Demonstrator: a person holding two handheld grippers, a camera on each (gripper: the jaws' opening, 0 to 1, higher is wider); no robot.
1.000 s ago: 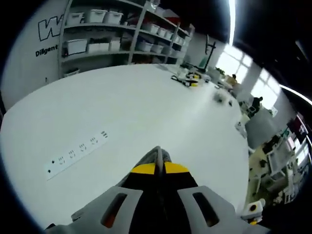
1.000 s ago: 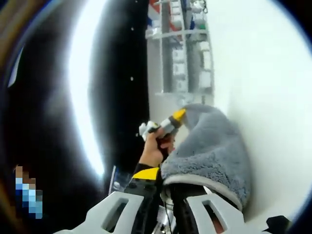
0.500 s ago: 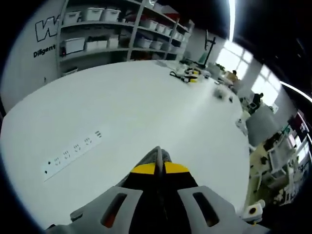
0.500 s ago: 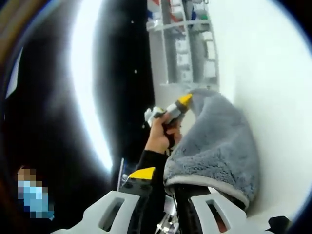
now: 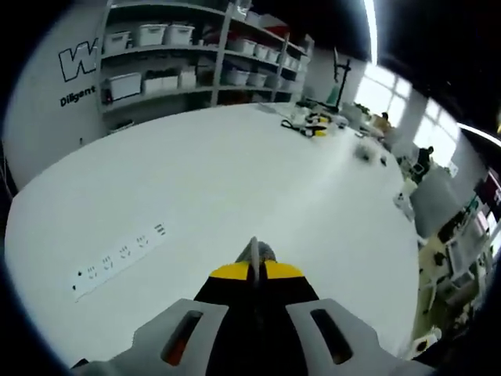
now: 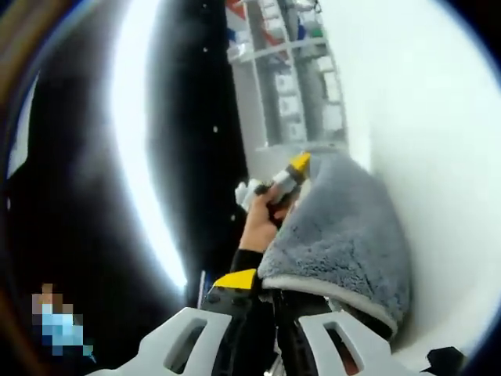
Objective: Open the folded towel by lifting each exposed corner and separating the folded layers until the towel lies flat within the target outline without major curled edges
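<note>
A grey fluffy towel hangs lifted off the white table, stretched between both grippers. In the right gripper view my right gripper is shut on the towel's pale hemmed edge at the bottom. Farther off, a person's hand holds my left gripper, its yellow tips pinching the towel's far corner. In the left gripper view the left gripper has its jaws pressed together, and a small grey tuft of towel sticks out between the yellow tips. The rest of the towel is hidden there.
A white power strip lies flat in the table at the left. Small tools and clutter sit at the far edge. Shelves with white bins stand behind the table, also the shelves. A long ceiling light glares.
Both views have shifted slightly with the hands. The left gripper and its towel corner sit a little higher and farther right in the right gripper view. Both grips hold.
</note>
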